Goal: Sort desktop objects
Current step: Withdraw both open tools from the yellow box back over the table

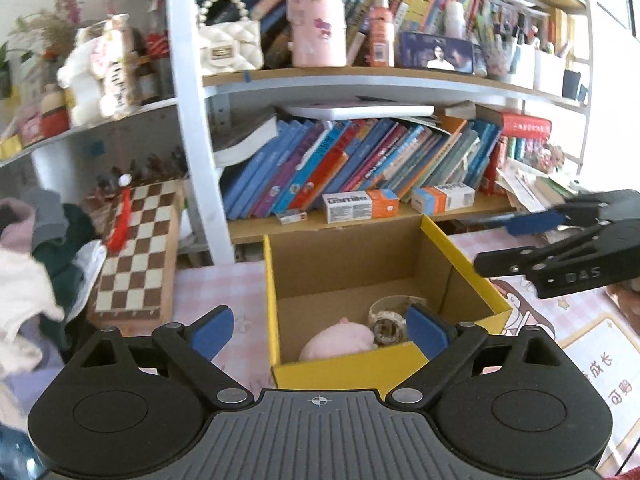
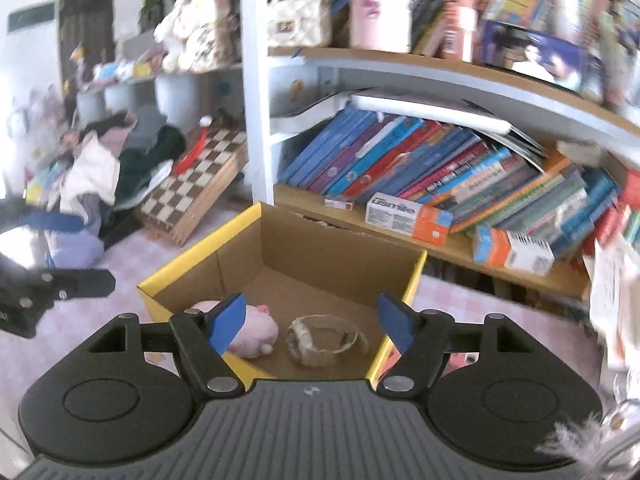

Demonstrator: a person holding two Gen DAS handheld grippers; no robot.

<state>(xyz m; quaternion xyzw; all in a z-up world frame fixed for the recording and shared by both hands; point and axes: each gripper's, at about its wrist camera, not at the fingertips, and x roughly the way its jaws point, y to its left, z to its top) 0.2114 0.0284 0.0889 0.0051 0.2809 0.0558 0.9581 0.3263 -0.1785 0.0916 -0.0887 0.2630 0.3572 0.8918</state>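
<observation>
Both claws spread and empty over the yellow-edged box.

The left gripper (image 1: 320, 330) and right gripper (image 2: 310, 322) each gape wide, pinching nothing, above the cardboard box (image 2: 336, 240). On its floor, near the front wall, the pink plush toy (image 2: 254, 330) lies just beside the wristwatch (image 2: 320, 340), at its 9 o'clock. A chessboard (image 1: 136, 248) leans at 10 o'clock, leaning books (image 1: 352, 160) shelved at 12.

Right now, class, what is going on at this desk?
A person holds a two-finger gripper in each hand over an open yellow-rimmed cardboard box on the desk. Both the left gripper and the right gripper are open and hold nothing. A pink plush toy and a wristwatch already lie side by side inside the box.
</observation>
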